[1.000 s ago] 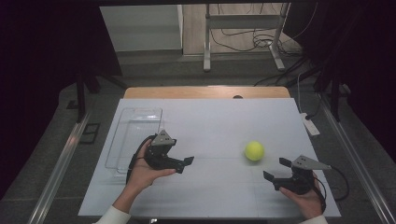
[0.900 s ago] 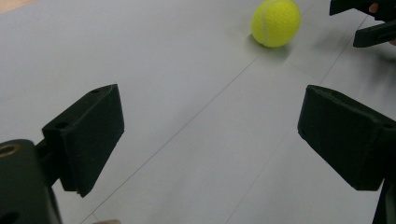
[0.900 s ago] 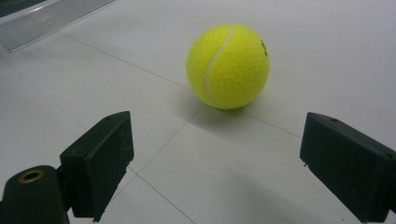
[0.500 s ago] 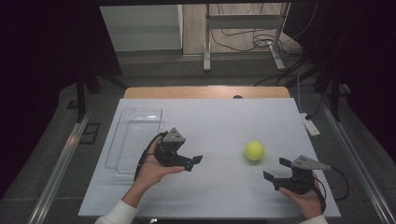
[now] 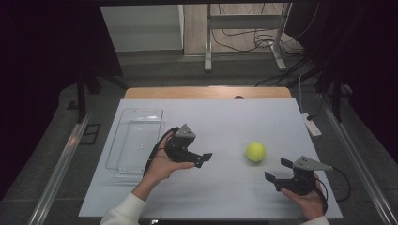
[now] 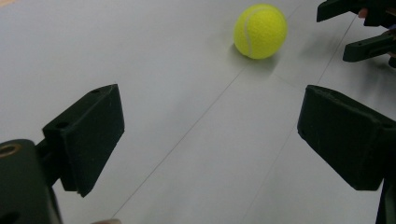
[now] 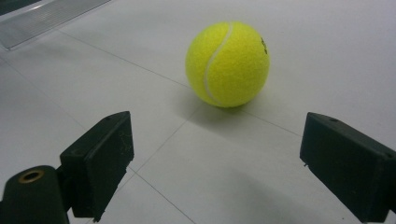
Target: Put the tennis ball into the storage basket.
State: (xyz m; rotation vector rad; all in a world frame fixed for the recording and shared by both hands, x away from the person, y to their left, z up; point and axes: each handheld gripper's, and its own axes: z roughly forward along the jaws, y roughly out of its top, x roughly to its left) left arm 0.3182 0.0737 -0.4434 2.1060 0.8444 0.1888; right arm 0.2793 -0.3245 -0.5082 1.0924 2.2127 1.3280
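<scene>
A yellow tennis ball [image 5: 256,151] rests on the white table top, right of centre. My left gripper [image 5: 204,160] hovers to its left, open and empty, jaws pointing at the ball. Its own view has the ball [image 6: 260,31] far ahead between the wide jaws of the left gripper [image 6: 215,130]. My right gripper [image 5: 277,169] sits near the front right, open and empty, a short way from the ball. From the right gripper [image 7: 219,158] the ball [image 7: 228,64] lies close ahead, touching neither jaw. The right gripper [image 6: 334,32] also appears in the left gripper view's top right corner.
A clear plastic tray [image 5: 136,140] lies on the left part of the table, behind my left hand; its corner [image 7: 46,18] is visible in the right gripper view. A white power strip [image 5: 312,126] lies off the table's right edge. A wooden edge [image 5: 206,93] borders the back.
My left gripper has moved right, away from the tray and toward the ball. The ball and the right gripper have stayed put.
</scene>
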